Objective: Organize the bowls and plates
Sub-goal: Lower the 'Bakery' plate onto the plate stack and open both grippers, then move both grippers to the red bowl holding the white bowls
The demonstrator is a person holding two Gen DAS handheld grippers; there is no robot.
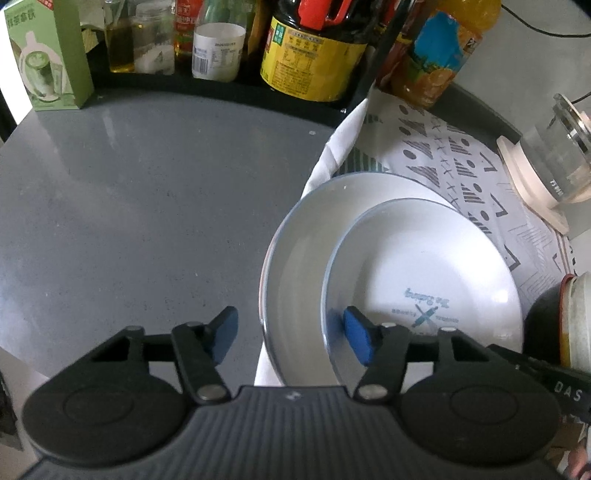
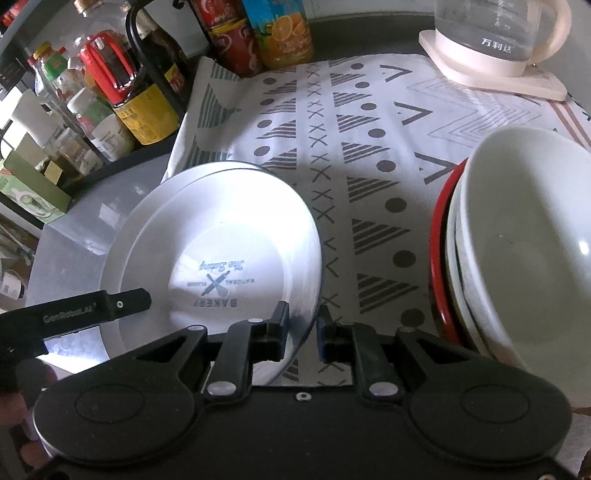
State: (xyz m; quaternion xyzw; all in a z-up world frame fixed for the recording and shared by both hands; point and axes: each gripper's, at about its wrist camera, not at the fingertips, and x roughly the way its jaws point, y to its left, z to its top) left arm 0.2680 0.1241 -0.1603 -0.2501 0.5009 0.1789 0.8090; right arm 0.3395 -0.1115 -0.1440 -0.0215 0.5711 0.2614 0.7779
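Note:
Two white plates are stacked: a smaller bakery-print plate (image 1: 424,280) (image 2: 229,258) lies on a larger white plate (image 1: 295,258) (image 2: 125,251), half on the patterned cloth (image 2: 351,147). My left gripper (image 1: 290,338) is open, its jaws astride the near-left rims of both plates. My right gripper (image 2: 303,328) is nearly closed on the near-right rim of the stacked plates. A stack of white bowls (image 2: 524,258) nested in a red-rimmed bowl (image 2: 437,258) stands to the right.
A rack of sauce and oil bottles (image 1: 310,48) and a green carton (image 1: 48,62) line the back of the grey counter (image 1: 147,184). A glass kettle (image 2: 495,40) on its base stands at the back right. Juice bottles (image 2: 280,33) stand behind the cloth.

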